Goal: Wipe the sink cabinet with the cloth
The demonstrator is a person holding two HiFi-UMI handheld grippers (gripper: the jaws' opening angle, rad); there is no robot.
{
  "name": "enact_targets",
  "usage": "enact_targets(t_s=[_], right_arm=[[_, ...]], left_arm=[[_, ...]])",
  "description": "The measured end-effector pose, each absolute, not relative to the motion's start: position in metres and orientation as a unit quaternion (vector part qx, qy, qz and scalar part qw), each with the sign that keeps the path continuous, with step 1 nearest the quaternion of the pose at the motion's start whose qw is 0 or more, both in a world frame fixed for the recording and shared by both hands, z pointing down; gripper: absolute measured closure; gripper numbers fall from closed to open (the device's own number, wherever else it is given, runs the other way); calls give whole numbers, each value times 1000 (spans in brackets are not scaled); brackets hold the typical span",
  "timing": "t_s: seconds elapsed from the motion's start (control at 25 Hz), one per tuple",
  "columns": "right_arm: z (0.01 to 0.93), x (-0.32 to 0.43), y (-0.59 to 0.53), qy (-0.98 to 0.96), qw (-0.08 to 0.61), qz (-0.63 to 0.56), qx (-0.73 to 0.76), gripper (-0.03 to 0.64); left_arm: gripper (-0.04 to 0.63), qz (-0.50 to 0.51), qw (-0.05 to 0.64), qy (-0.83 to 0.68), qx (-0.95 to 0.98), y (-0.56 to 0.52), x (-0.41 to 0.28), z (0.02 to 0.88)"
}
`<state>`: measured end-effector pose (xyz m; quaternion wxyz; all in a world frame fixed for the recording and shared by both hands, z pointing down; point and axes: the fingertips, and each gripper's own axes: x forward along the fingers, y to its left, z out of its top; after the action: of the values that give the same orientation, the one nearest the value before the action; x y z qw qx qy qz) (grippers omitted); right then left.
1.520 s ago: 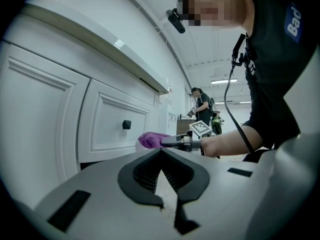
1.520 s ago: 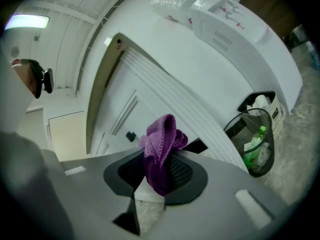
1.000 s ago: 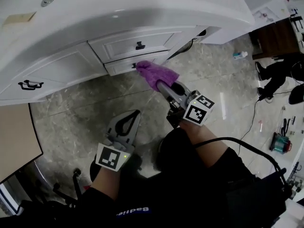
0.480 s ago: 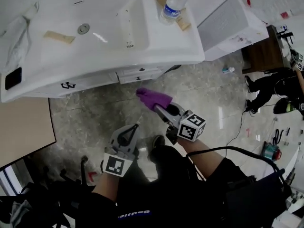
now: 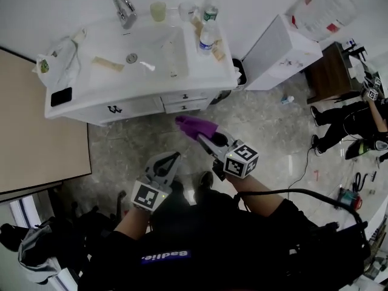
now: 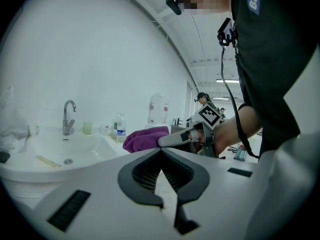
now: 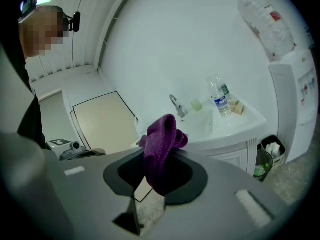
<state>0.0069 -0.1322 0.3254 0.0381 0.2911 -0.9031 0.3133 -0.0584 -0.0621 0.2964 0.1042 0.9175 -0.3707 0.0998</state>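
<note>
The white sink cabinet stands at the far side of the head view, its two small drawers shut. My right gripper is shut on a purple cloth, held in the air in front of the drawers and apart from them. In the right gripper view the cloth bunches up out of the right gripper, with the cabinet beyond. My left gripper hangs lower left, shut with nothing in it. In the left gripper view, the left gripper points at the cloth.
On the countertop are a faucet, a cup, a water bottle and a black phone. A bin and a white water dispenser stand right of the cabinet. A beige panel is at the left. A person is at the far right.
The view has risen and pulled back from the cabinet. The cloth, which touched the lower drawer front a second ago, is now held away from it. Both grippers stay shut.
</note>
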Motion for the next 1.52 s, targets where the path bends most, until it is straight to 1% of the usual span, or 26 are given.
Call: enact_targets(t_s=[0.16,0.36,0.52,0.72,0.84,0.96,1.24,1.52], right_arm=[[278,9,-109,-912,32,296,281,531],[232,21,-72,-927,34,271,258,531],[209,34,-47,-935,27,261,238,531],[203,62,-33,-943,30,235,232,531],[204,71,-13,-950,35,220,218,531],[200,87,6,-949,38,227,215,531],[171,86,30,-960,38,167,220,531],[166,64,44,-954,47,156,250,531]], left_arm=[[591,120,68,-351,926,-36,-46,249],[591,116,48,-349,929,-12,-24,201],[591,82,56,-364,926,5,-6,171],[591,51,70,-384,919,24,15,152],[591,63,78,-393,914,41,26,148],[591,59,69,-390,916,53,43,136],[591,47,69,-376,923,69,36,123],[591,25,63,-351,934,76,10,114]])
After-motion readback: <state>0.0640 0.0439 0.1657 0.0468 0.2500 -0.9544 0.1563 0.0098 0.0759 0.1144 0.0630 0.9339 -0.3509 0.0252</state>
